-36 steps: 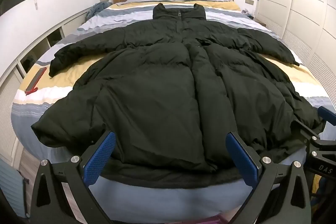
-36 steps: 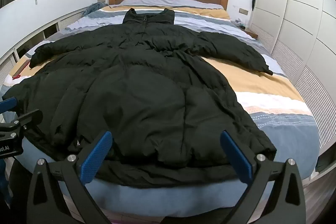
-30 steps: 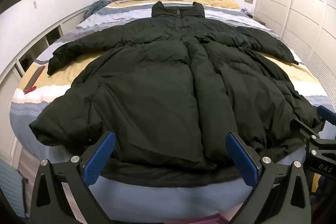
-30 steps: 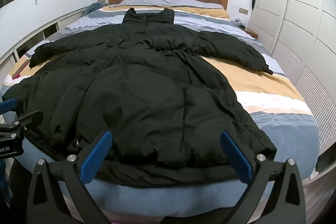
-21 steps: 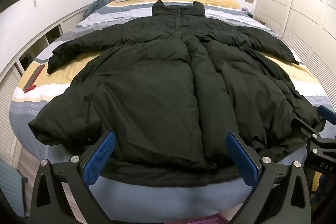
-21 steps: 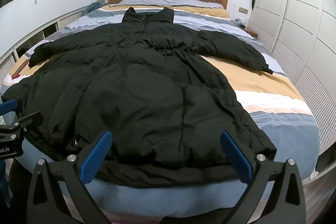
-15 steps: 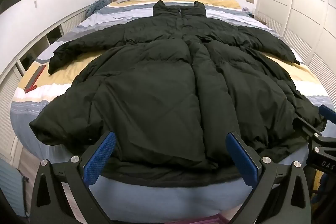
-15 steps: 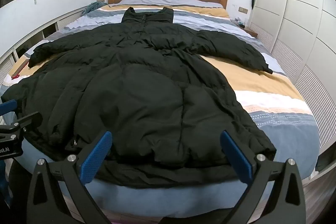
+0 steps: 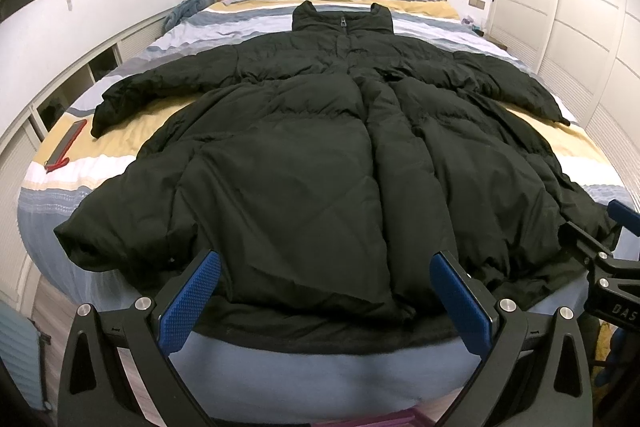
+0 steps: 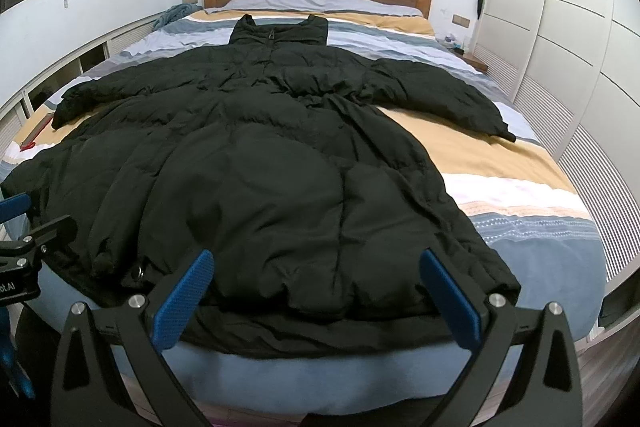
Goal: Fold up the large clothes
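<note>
Nothing moved, black coat flat on bed, left tool, right tool wide open, empty, at hem

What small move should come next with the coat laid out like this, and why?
Probably ease both grippers forward and down to the hem. The black puffer coat lies flat, zipped, sleeves spread on the bed; the left gripper and the right gripper hover open, gripping nothing.
</note>
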The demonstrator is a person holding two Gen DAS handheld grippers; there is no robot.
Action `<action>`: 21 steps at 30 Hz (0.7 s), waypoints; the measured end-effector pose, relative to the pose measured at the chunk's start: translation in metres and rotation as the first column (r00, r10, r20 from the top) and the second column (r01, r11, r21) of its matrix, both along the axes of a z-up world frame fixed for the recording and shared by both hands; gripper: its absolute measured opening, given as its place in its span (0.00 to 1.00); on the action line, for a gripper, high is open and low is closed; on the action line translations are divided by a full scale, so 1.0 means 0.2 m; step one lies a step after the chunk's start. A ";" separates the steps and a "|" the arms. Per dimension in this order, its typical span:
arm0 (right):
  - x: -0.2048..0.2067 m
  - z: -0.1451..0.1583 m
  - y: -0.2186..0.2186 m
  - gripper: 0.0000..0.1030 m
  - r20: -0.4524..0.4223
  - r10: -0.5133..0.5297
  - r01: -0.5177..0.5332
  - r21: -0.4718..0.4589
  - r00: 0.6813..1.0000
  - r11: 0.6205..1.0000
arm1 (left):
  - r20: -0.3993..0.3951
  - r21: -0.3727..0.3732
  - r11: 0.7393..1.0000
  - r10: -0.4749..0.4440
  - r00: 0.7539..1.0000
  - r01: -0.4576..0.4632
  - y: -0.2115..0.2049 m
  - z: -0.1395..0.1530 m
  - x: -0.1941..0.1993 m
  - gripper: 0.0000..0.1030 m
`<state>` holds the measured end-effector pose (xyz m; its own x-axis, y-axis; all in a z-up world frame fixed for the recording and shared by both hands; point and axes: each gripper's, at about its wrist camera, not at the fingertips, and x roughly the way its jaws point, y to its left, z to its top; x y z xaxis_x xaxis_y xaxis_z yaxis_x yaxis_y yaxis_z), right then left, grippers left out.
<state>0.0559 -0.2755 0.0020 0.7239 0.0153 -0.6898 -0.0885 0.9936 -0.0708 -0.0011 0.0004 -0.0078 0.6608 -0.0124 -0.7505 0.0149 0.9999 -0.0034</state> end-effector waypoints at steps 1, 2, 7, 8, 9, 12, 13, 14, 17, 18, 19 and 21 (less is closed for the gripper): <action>0.00 0.00 0.00 1.00 0.001 0.002 -0.002 -0.002 1.000 1.000 | -0.003 0.001 1.000 0.001 1.000 -0.001 0.00 0.00 0.00 0.99; 0.00 0.00 -0.01 1.00 0.003 0.003 -0.003 -0.003 1.000 1.000 | -0.002 0.002 1.000 0.002 1.000 -0.002 0.00 0.00 0.00 0.99; -0.01 0.00 0.00 1.00 0.003 0.000 0.000 -0.007 1.000 1.000 | 0.012 0.027 1.000 0.010 1.000 -0.010 -0.01 0.01 -0.02 0.99; -0.01 0.00 0.00 1.00 0.003 0.000 0.000 -0.006 1.000 1.000 | 0.015 0.027 1.000 0.009 1.000 -0.009 -0.01 0.01 -0.02 0.99; -0.01 0.00 0.00 1.00 0.004 0.000 0.000 -0.007 1.000 1.000 | 0.015 0.027 1.000 0.011 1.000 -0.011 0.00 0.01 -0.02 0.99; -0.01 0.00 0.00 1.00 0.005 0.001 -0.001 -0.006 1.000 1.000 | 0.013 0.026 0.999 0.018 1.000 -0.018 0.01 0.02 -0.02 0.99; -0.01 0.00 0.00 1.00 0.004 0.003 -0.003 -0.005 1.000 1.000 | 0.013 0.026 0.999 0.020 1.000 -0.020 0.01 0.02 -0.02 0.99; -0.01 0.00 0.00 1.00 0.003 0.006 -0.006 -0.005 1.000 1.000 | 0.011 0.026 0.999 0.019 1.000 -0.020 0.01 0.02 -0.02 0.99; -0.02 0.00 0.00 1.00 0.003 0.006 -0.006 -0.015 1.000 1.000 | 0.012 0.024 1.000 0.018 1.000 -0.018 0.01 0.02 -0.02 0.99; -0.02 0.00 0.00 1.00 0.005 0.008 -0.007 -0.016 1.000 1.000 | 0.013 0.025 1.000 0.016 1.000 -0.017 0.01 0.02 -0.02 0.99; -0.02 0.01 0.00 1.00 0.006 0.009 -0.009 -0.015 1.000 1.000 | 0.015 0.029 0.999 0.016 1.000 -0.016 0.01 0.02 -0.02 0.99; -0.02 0.00 0.01 1.00 0.004 0.011 -0.011 -0.015 1.000 1.000 | 0.017 0.032 0.999 0.014 1.000 -0.014 0.01 0.02 -0.02 0.99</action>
<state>0.0511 -0.2735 0.0029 0.7268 0.0133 -0.6867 -0.0994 0.9913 -0.0861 -0.0056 0.0026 -0.0042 0.6736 0.0211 -0.7388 0.0005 0.9996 0.0290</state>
